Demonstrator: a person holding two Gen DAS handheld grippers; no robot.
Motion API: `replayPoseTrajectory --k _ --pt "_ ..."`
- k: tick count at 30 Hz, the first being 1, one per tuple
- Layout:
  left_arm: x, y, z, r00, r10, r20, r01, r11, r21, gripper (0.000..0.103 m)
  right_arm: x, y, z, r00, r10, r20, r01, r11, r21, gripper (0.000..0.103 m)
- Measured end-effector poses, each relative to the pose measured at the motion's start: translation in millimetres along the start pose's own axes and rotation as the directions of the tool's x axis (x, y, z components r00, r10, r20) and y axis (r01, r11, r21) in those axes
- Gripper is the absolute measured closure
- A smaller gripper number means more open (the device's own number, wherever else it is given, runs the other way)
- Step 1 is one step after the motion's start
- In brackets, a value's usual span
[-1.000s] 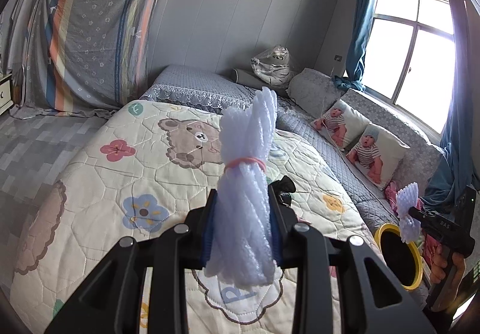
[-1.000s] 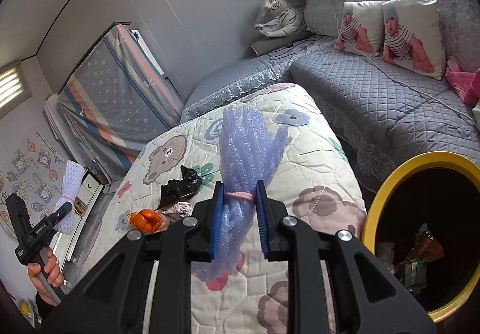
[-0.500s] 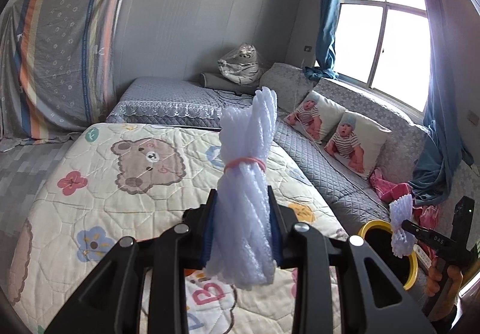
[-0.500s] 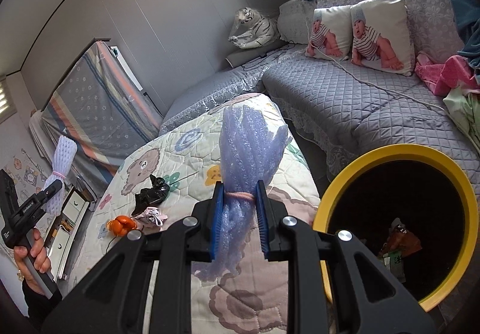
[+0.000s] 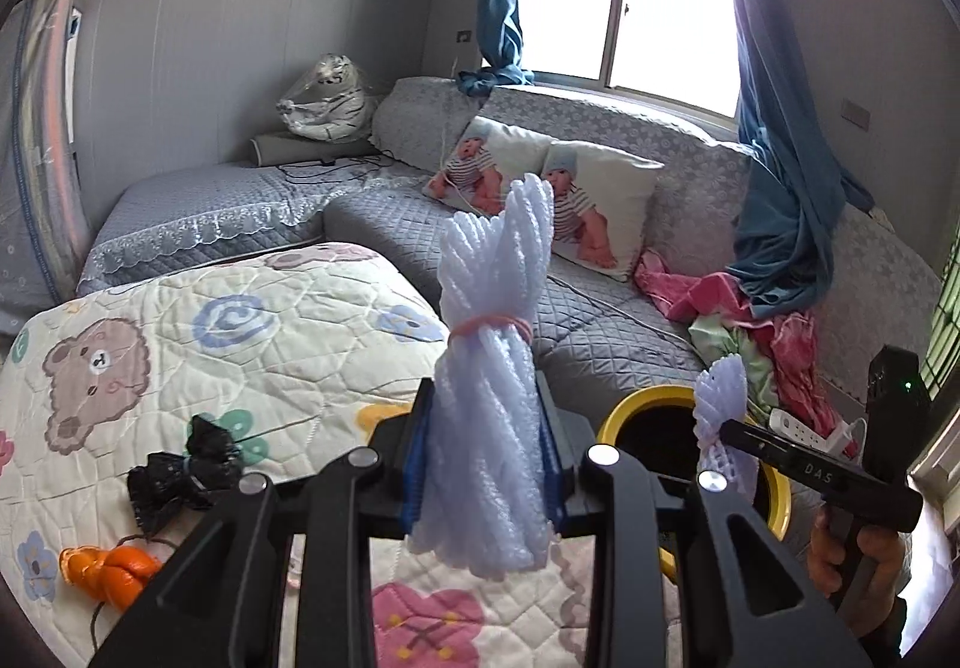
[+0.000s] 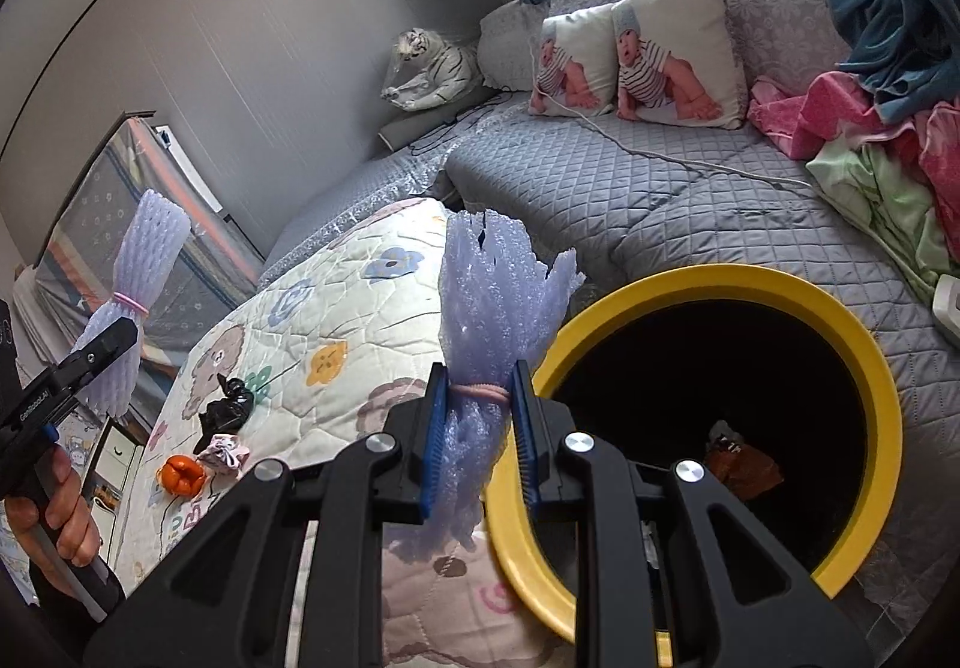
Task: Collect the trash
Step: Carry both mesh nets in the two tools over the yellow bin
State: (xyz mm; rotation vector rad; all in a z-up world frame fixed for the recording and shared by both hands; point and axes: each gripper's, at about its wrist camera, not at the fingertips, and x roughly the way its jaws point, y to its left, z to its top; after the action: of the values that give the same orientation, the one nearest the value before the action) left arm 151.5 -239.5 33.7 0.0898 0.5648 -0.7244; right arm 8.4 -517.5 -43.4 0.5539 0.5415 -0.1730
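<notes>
Left wrist view: left gripper (image 5: 485,464) jaws clamp a foam-net bundle (image 5: 489,368) above the bed (image 5: 252,320); right gripper (image 6: 478,446) pinches another foam bundle (image 6: 486,320) beside the yellow bin (image 6: 690,284). Next: carry both over the opening, release.

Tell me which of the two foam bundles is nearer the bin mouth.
The right gripper's foam bundle, flat and jagged-topped: it overlaps the yellow bin's rim. The left gripper's net bundle is farther off, over the quilt.

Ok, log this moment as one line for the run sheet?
left gripper: shut on white foam net bundle | right gripper: shut on purple foam bundle, beside yellow-rimmed bin | on quilt: black bag, orange scrap
</notes>
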Motion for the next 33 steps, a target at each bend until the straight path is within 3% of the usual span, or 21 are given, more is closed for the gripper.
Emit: replayPoseTrajectory --k 13,33 --pt "65.5 -97.6 -2.1 0.99 -0.108 -0.095 0.12 0.985 0.124 0.075 -3.4 -64.8 -12.1 0.994 -0.109 0.004 0.109 0.992 0.059 0.083" --pt "87.6 -150.5 -13.4 0.986 -0.111 -0.128 0.137 0.967 0.214 0.074 -8.2 -87.1 -23.8 0.974 -0.225 0.031 0.223 0.973 0.063 0.083"
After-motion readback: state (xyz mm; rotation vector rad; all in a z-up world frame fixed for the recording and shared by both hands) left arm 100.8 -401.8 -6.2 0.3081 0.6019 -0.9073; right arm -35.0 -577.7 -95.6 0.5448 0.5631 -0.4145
